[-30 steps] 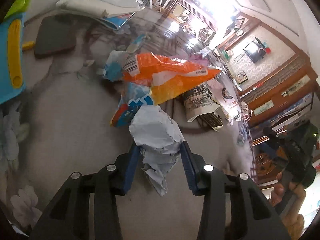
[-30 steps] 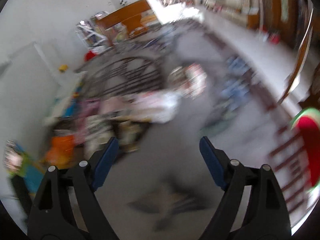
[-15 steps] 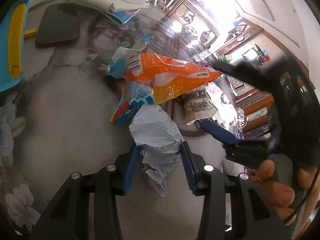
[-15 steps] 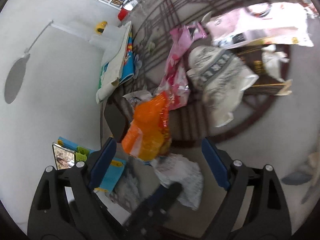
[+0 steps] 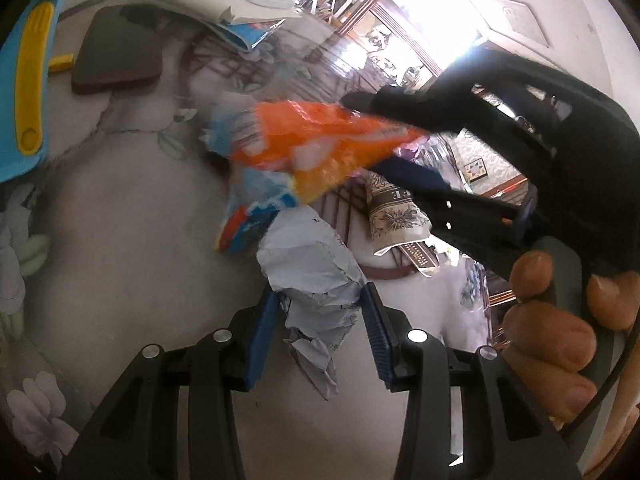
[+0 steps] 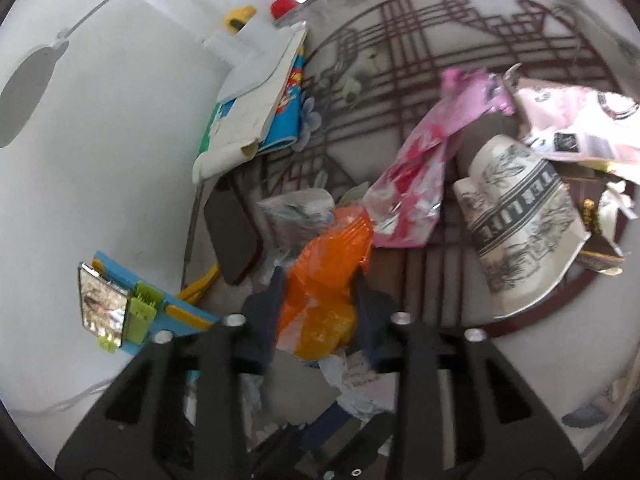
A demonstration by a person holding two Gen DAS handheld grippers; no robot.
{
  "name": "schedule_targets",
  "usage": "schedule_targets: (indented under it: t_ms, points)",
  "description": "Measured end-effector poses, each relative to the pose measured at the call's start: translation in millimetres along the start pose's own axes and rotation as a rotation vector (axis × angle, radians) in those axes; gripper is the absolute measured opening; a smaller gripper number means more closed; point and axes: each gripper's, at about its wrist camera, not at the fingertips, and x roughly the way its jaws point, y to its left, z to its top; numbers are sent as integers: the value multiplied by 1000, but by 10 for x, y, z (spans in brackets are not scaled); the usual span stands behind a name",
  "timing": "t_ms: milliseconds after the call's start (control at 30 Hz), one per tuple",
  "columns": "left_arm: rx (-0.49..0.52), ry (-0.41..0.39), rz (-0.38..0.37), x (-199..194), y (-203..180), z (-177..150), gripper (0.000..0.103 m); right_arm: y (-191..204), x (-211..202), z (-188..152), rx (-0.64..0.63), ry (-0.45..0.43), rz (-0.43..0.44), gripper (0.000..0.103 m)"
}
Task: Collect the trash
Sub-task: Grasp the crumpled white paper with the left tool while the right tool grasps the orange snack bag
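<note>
The crinkled orange plastic wrapper [image 6: 326, 280] lies atop the litter on the marble-patterned bench [image 5: 100, 220], between the blue pads of the right claw [image 6: 320, 300], whose jaws are closing on it. Only the left wrist view shows the left claw [image 5: 318, 330] clamped on a crumpled pale-blue paper wad [image 5: 316, 276] and the person's hand [image 5: 560, 328] gripping the right handle. There the wrapper is motion-blurred; in the right view the wad is mostly hidden, while a pink foil packet [image 6: 424, 176] and printed white paper cup [image 6: 520, 216] show plainly.
</note>
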Motion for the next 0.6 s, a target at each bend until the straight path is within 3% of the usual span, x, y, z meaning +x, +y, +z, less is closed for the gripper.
schedule_targets:
  t_ms: [267, 600]
  points:
    - [2, -7, 1, 11, -10, -9, 49, -78, -371, -74, -49, -113, 0, 26]
    - [4, -5, 0, 31, -3, -3, 49, -93, -788, -30, -113, -195, -40, 25]
